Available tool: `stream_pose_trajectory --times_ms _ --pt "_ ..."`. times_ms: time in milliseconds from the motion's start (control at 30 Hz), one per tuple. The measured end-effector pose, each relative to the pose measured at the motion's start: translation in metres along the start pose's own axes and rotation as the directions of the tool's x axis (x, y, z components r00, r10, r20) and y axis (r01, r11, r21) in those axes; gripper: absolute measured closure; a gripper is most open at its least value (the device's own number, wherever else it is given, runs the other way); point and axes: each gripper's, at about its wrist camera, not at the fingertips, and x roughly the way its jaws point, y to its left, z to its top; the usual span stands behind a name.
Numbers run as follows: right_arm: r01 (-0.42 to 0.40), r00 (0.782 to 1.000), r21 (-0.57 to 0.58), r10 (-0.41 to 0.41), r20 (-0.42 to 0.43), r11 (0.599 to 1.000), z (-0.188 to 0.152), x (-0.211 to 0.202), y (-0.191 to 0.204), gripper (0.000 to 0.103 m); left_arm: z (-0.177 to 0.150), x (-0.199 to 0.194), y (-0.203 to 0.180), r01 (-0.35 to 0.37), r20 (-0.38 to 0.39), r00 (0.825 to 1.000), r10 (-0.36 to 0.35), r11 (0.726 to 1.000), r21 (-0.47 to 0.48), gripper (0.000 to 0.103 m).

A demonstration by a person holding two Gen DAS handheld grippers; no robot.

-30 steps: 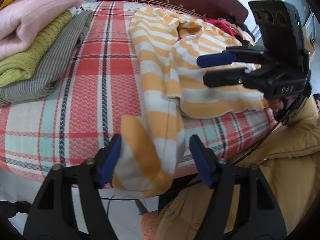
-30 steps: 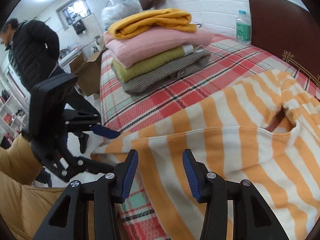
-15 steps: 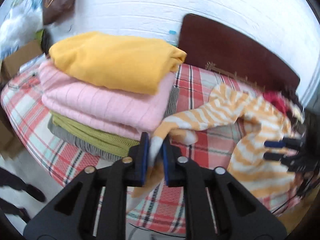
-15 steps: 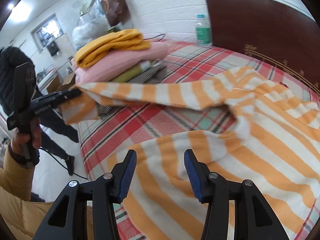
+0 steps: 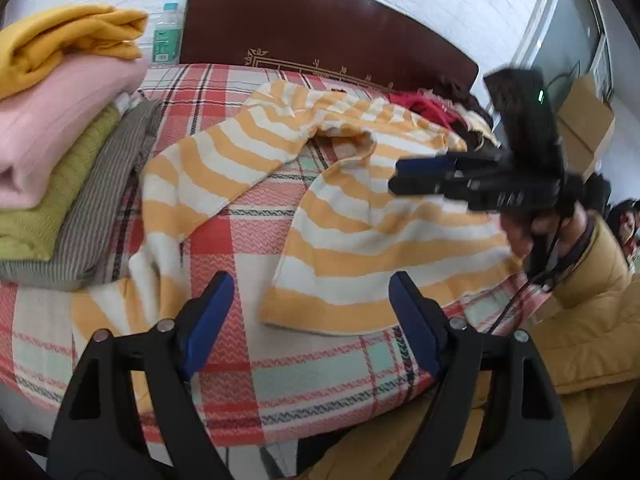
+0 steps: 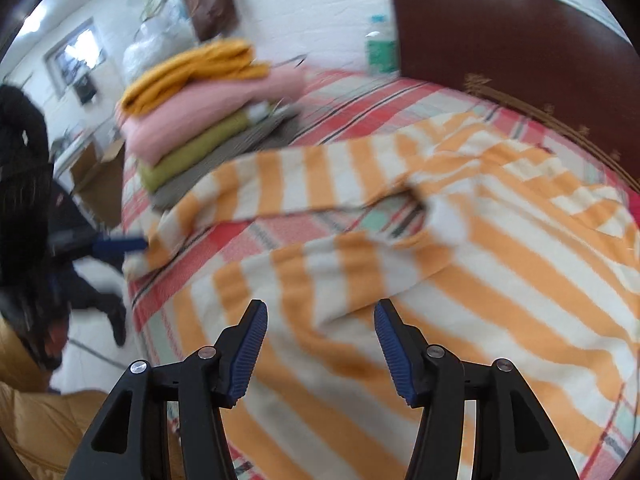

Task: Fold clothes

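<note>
Orange-and-cream striped knit, the sweater (image 5: pixel 360 216) lay spread across the middle of the plaid bedcover (image 5: pixel 312 368), one sleeve (image 5: pixel 192 184) trailing toward the lower left of the frame beside the folded stack (image 5: pixel 60 128) of yellow, pink, olive and grey knits. It looked soft, light and limp, likely to sag and drape wherever lifted, so the cuff, hem corners or shoulder seams seemed the surest holds. The left gripper (image 5: pixel 308 320) hovered low in the frame with jaws wide apart, empty. The right gripper (image 6: pixel 320 344), seen over the sweater's body, also gaped with nothing between its ribbed blue pads (image 6: pixel 250 344); motion blur left its height above the cloth uncertain.
</note>
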Motion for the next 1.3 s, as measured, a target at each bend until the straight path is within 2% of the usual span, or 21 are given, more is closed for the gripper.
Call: stream_pose_trajectory --times_ms 67,167,233,267,333,400,500,533,567,600,633,667,733,767,800,900,1033,1133,1200,1267,1300 --pt "0.039 0.998 -0.004 -0.038 0.042 0.999 0.016 -0.012 -0.010 0.046 0.005 0.020 -0.005 -0.003 -0.051 0.999 0.005 1.000 0.030 0.022" --pt "0.112 0.994 -0.158 -0.113 0.000 0.981 0.043 0.010 0.001 0.046 0.007 0.046 0.003 0.030 -0.122 0.992 -0.032 0.999 -0.014 0.022" --pt "0.154 0.986 -0.265 -0.166 -0.023 0.952 0.061 0.026 0.008 0.046 0.009 0.046 0.006 0.044 -0.114 0.992 -0.048 0.998 -0.036 0.023" --pt "0.173 0.981 -0.318 -0.193 -0.033 0.932 0.070 0.034 0.012 0.046 0.010 0.044 0.006 0.056 -0.123 0.991 -0.062 0.997 -0.047 0.026" --pt "0.198 0.961 -0.459 -0.265 -0.085 0.866 0.076 0.063 0.023 0.047 0.009 0.043 0.008 0.069 -0.141 0.987 -0.079 0.995 -0.076 0.051" --pt "0.210 0.931 -0.590 -0.343 -0.123 0.780 0.078 0.092 0.032 0.048 0.006 0.044 0.011 0.075 -0.156 0.984 -0.090 0.992 -0.104 0.059" --pt "0.201 0.896 -0.702 -0.418 -0.150 0.683 0.074 0.124 0.036 0.049 0.001 0.039 0.017 0.104 -0.160 0.979 -0.129 0.983 -0.154 0.061" --pt "0.192 0.896 -0.710 -0.416 -0.154 0.677 0.075 0.129 0.036 0.052 0.000 0.039 0.019 0.124 -0.162 0.975 -0.152 0.977 -0.174 0.061" --pt "0.182 0.898 -0.716 -0.410 -0.158 0.674 0.076 0.134 0.036 0.064 -0.001 0.038 0.020 0.149 -0.164 0.970 -0.180 0.971 -0.189 0.061" --pt "0.175 0.906 -0.683 -0.387 -0.170 0.709 0.084 0.135 0.034 0.078 -0.001 0.038 0.021 0.173 -0.166 0.964 -0.209 0.963 -0.204 0.062" --pt "0.167 0.915 -0.643 -0.361 -0.181 0.747 0.093 0.135 0.031 0.096 -0.002 0.037 0.022 0.196 -0.167 0.958 -0.234 0.956 -0.217 0.062" --pt "0.159 0.923 -0.601 -0.334 -0.192 0.783 0.102 0.136 0.029 0.097 -0.004 0.037 0.022 0.214 -0.168 0.952 -0.255 0.950 -0.227 0.062" --pt "0.100 0.961 -0.439 -0.202 -0.191 0.893 0.126 0.130 0.018 0.097 -0.007 0.037 0.022 0.244 -0.172 0.942 -0.290 0.938 -0.246 0.062" --pt "0.062 0.975 -0.351 -0.133 -0.181 0.934 0.138 0.126 0.012 0.097 -0.009 0.037 0.022 0.258 -0.173 0.936 -0.306 0.932 -0.254 0.062" --pt "0.035 0.980 -0.302 -0.093 -0.178 0.953 0.143 0.129 0.010 0.097 -0.011 0.036 0.022 0.268 -0.174 0.932 -0.318 0.928 -0.260 0.062" --pt "-0.043 0.986 -0.170 0.014 -0.165 0.984 0.155 0.139 0.004 0.097 -0.016 0.033 0.022 0.299 -0.175 0.919 -0.354 0.913 -0.276 0.063" --pt "-0.140 0.981 0.021 0.142 -0.135 0.990 0.162 0.160 -0.009 0.096 -0.022 0.031 0.020 0.322 -0.186 0.905 -0.381 0.903 -0.284 0.063" --pt "-0.131 0.975 0.094 0.146 -0.168 0.987 0.153 0.176 -0.016 0.090 -0.026 0.028 0.019 0.326 -0.185 0.903 -0.388 0.899 -0.291 0.063" --pt "-0.128 0.980 0.092 0.140 -0.141 0.988 0.134 0.148 -0.020 0.084 -0.026 0.022 0.020 0.319 -0.170 0.911 -0.375 0.904 -0.286 0.062" --pt "-0.125 0.985 0.086 0.134 -0.111 0.988 0.115 0.118 -0.025 0.061 -0.022 0.017 0.026 0.301 -0.142 0.925 -0.354 0.906 -0.297 0.047" --pt "-0.124 0.987 0.083 0.132 -0.095 0.989 0.105 0.104 -0.027 0.060 -0.019 0.015 0.030 0.290 -0.124 0.932 -0.340 0.906 -0.307 0.036"
